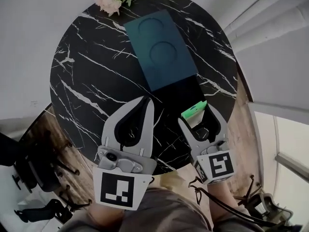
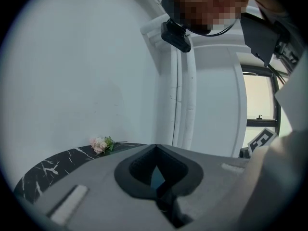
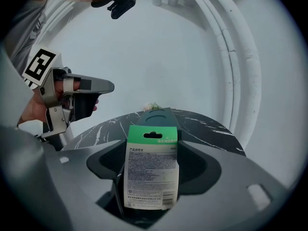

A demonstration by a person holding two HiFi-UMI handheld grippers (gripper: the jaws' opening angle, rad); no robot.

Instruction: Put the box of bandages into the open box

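A dark teal box (image 1: 161,50) lies open on the round black marble table (image 1: 82,76): its lid is flat at the back, its black inside (image 1: 182,92) nearer me. My right gripper (image 1: 197,116) hovers just in front of that black inside, shut on the green-and-white box of bandages (image 1: 192,110). In the right gripper view the box of bandages (image 3: 152,172) stands upright between the jaws, with the teal box (image 3: 162,115) behind it. My left gripper (image 1: 146,101) is to the left, over the table's near half, shut with nothing in it (image 2: 155,147).
A small bunch of pale flowers (image 1: 113,1) lies at the table's far edge. White wall and vertical pipes (image 2: 183,95) rise behind the table, and a window (image 2: 260,105) is at the right. A black office chair (image 1: 29,173) stands on the wooden floor at the lower left.
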